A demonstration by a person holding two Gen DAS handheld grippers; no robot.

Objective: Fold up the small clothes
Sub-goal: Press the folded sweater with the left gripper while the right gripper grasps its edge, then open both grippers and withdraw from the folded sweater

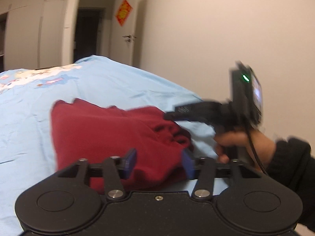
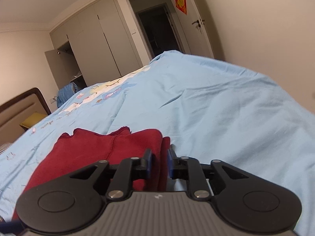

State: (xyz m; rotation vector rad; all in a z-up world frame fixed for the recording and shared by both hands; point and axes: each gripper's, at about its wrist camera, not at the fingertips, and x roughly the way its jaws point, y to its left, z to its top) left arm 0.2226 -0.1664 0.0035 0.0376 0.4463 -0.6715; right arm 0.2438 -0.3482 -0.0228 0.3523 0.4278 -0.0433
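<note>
While nipping red garment (image 2: 110,149), jaws narrow.

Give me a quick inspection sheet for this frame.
Surface: bed with light blue cover, wrinkled.
Job's things: dark red garment lying partly folded.
Clutter: nothing seen on the cover.
Grippers: left gripper open over the garment's near edge; right gripper shut on a garment fold.
Cables: black cable hanging from the right tool.
Surroundings: wardrobe with one door open, dark doorway, red wall decoration.

Two low, close wrist views sharing the bed (image 1: 102,82).
</note>
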